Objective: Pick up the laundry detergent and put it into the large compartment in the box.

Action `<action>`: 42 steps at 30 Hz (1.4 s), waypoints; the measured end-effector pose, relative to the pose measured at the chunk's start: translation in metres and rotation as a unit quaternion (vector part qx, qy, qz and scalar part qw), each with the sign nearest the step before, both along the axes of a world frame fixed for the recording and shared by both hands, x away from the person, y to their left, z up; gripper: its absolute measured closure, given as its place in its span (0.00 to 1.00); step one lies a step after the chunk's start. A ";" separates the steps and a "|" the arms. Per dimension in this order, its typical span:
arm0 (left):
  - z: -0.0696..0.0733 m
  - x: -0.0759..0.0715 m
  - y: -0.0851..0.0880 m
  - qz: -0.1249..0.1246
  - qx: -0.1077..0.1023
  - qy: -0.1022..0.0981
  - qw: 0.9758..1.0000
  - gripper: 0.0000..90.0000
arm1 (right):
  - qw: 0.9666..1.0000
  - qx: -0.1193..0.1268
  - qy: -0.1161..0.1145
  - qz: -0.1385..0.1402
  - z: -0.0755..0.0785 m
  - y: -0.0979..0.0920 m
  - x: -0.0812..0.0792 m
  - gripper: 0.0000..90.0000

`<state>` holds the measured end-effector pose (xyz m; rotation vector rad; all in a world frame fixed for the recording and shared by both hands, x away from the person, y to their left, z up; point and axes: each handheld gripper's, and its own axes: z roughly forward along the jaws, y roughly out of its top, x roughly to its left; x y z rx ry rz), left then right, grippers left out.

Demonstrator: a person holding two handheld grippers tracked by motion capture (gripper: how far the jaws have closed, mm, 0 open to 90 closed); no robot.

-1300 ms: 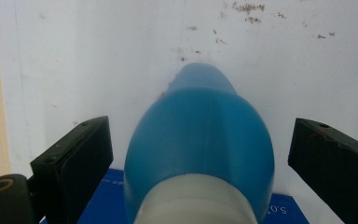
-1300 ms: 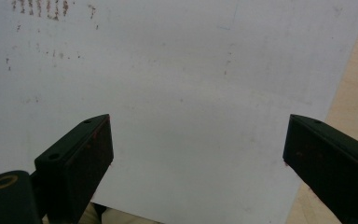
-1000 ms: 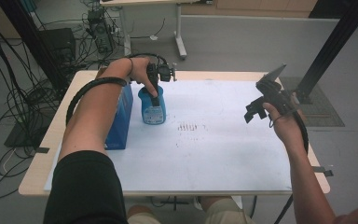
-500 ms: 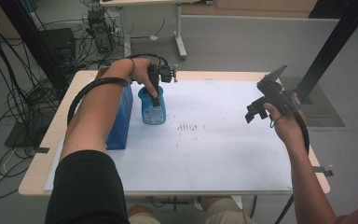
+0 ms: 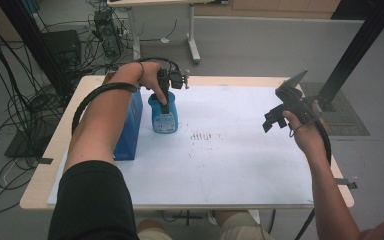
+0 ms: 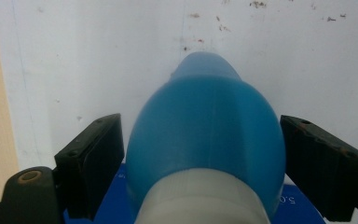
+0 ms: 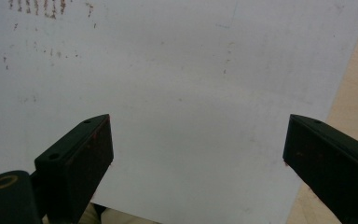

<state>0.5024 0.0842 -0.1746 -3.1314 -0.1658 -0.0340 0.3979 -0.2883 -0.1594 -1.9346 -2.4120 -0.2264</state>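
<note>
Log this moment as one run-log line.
left gripper: open around blue bottle | right gripper: open, above white sheet

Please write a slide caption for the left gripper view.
Open hand-held gripper straddling a blue bottle above the white sheet.

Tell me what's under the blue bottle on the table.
The blue bottle stands on the white sheet covering the table. Its base hides whatever lies directly beneath; reddish marks show beside it.
</note>
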 end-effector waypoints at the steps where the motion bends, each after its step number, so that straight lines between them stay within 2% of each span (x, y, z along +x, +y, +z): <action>1: 0.000 0.000 0.000 -0.001 0.000 0.000 1.000 0.20 | 1.000 0.000 0.000 0.001 0.000 0.000 0.000 0.09; 19: -0.001 0.003 -0.001 -0.006 0.007 0.004 1.000 0.39 | 1.000 0.001 0.000 0.001 -0.001 0.001 0.000 0.09; 42: -0.001 0.009 -0.007 0.005 0.019 0.017 1.000 0.41 | 1.000 0.005 -0.002 0.003 -0.003 0.000 0.000 0.09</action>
